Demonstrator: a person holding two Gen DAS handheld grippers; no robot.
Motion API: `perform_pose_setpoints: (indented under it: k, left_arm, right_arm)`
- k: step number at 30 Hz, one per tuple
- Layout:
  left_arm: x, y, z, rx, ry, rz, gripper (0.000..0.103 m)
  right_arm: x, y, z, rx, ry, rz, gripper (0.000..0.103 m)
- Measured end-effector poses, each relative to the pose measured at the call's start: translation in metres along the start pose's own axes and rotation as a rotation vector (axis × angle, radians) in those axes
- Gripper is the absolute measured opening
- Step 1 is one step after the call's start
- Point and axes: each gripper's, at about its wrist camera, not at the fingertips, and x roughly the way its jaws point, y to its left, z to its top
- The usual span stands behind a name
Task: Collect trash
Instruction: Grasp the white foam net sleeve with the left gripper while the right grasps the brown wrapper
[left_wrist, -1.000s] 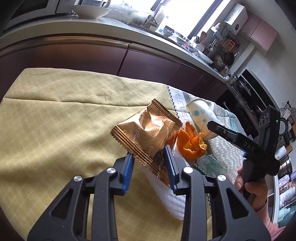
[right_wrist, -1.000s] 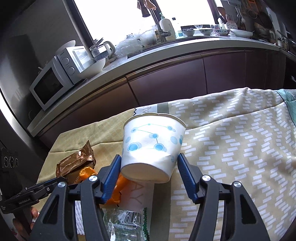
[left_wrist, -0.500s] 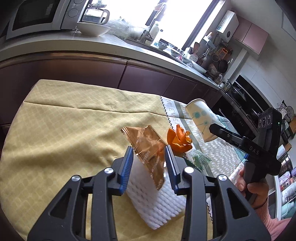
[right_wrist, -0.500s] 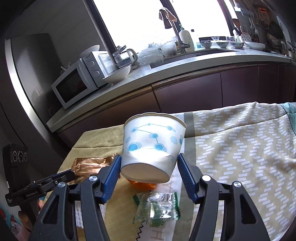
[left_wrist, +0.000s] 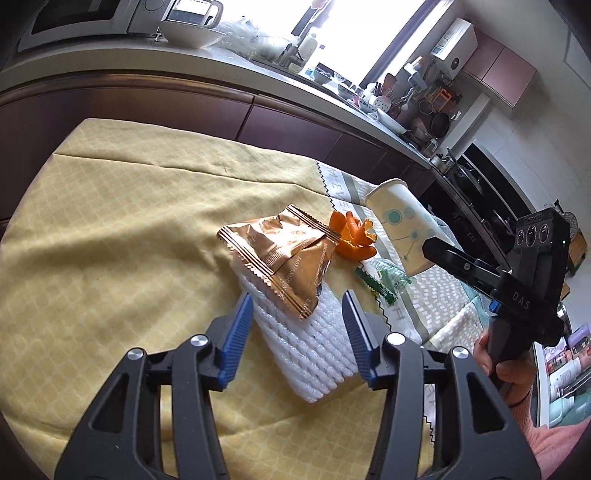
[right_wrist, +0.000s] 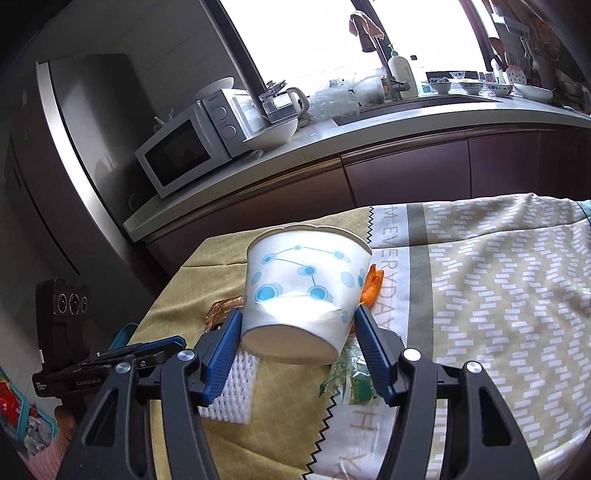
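My left gripper (left_wrist: 297, 317) is open and empty, just behind a gold snack wrapper (left_wrist: 284, 254) that lies on a white foam net sleeve (left_wrist: 310, 339) on the yellow cloth. Orange peel (left_wrist: 352, 238) and a green clear wrapper (left_wrist: 384, 277) lie to the right of it. My right gripper (right_wrist: 297, 332) is shut on a white paper cup with blue dots (right_wrist: 303, 291), held tilted above the table; the cup also shows in the left wrist view (left_wrist: 404, 225). The foam sleeve (right_wrist: 231, 391), the peel (right_wrist: 371, 288) and the green wrapper (right_wrist: 351, 380) lie under the cup.
A table covered by a yellow cloth (left_wrist: 110, 240) and a patterned grey-white cloth (right_wrist: 498, 295). A kitchen counter (right_wrist: 369, 125) with a microwave (right_wrist: 184, 151), a bowl and dishes runs behind it. A teal bin (right_wrist: 22, 417) with trash sits low at the left.
My left gripper has opened and let go of the gold wrapper, which now rests on the foam sleeve. My right gripper has lifted the cup higher.
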Motion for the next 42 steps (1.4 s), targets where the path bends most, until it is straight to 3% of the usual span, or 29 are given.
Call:
perform_pose_setpoints:
  k: [9,15,20,23,28,34,42]
  left_arm:
    - [0.030,0.005,0.014,-0.055,0.058,-0.011,0.053]
    - [0.036,-0.002,0.016,-0.040,0.062,-0.002,0.024]
    - [0.032,-0.008,0.016,-0.010,0.055,-0.019,0.020]
    - [0.027,-0.007,0.019,-0.005,0.035,-0.004,0.040]
    - [0.018,-0.004,0.023,-0.001,0.012,0.021,0.046]
    - [0.022,-0.011,0.020,0.043,0.027,0.046,0.057]
    - [0.038,-0.030,0.003,0.116,0.097,0.068,0.064]
  right_arm:
    - [-0.003,-0.006,-0.003,0.011,-0.001,-0.011,0.060]
    - [0.001,-0.009,-0.008,0.007,0.015,-0.016,0.060]
    - [0.003,-0.001,-0.012,-0.032,0.027,-0.010,0.060]
    - [0.003,0.005,-0.015,-0.053,0.037,-0.003,0.060]
    - [-0.003,-0.001,-0.015,-0.052,0.025,-0.033,0.060]
    - [-0.014,-0.046,0.001,0.010,-0.022,-0.207,0.060]
    - [0.013,-0.084,0.002,0.035,0.068,-0.288,0.061]
